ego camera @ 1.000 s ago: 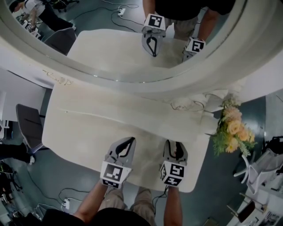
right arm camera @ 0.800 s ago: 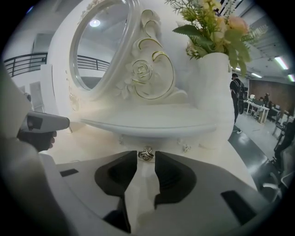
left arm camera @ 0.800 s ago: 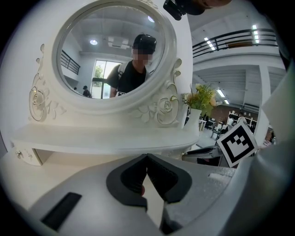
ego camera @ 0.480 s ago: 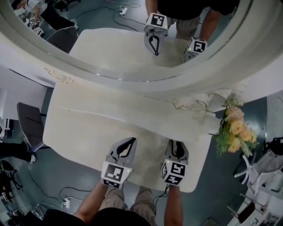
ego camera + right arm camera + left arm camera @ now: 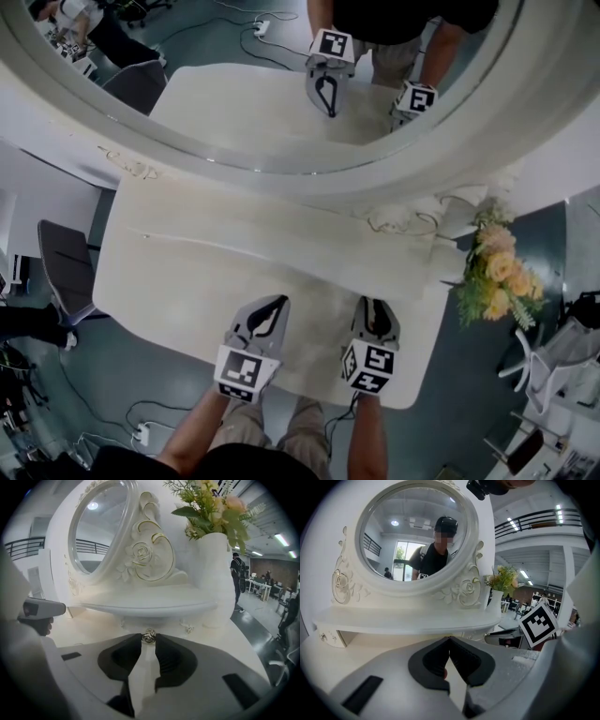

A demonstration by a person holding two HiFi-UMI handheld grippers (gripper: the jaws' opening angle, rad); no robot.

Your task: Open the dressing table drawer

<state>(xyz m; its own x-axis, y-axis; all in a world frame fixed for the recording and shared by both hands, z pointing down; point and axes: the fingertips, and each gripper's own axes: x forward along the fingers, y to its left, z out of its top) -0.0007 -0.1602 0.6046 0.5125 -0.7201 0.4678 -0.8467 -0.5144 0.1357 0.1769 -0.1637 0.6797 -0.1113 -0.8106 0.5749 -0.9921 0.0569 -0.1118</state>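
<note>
A white dressing table (image 5: 206, 253) carries a round mirror (image 5: 262, 103) on a raised shelf. Under that shelf sits a small drawer front (image 5: 165, 622) with a metal rose-shaped knob (image 5: 149, 636). My right gripper (image 5: 149, 639) has this knob between its fingertips; its jaws are closing and both pads touch the knob. In the head view the right gripper (image 5: 375, 307) reaches over the table's near right part. My left gripper (image 5: 274, 305) hovers beside it to the left. Its jaws (image 5: 449, 640) meet tip to tip with nothing between them.
A white vase of yellow and peach flowers (image 5: 497, 277) stands at the table's right end, close to the drawer. A second small knob (image 5: 189, 629) sits right of the gripped one. A grey chair (image 5: 61, 267) stands left of the table. Cables lie on the floor (image 5: 141, 431).
The right gripper's jaws have narrowed around the knob. Both hands have stayed where they were.
</note>
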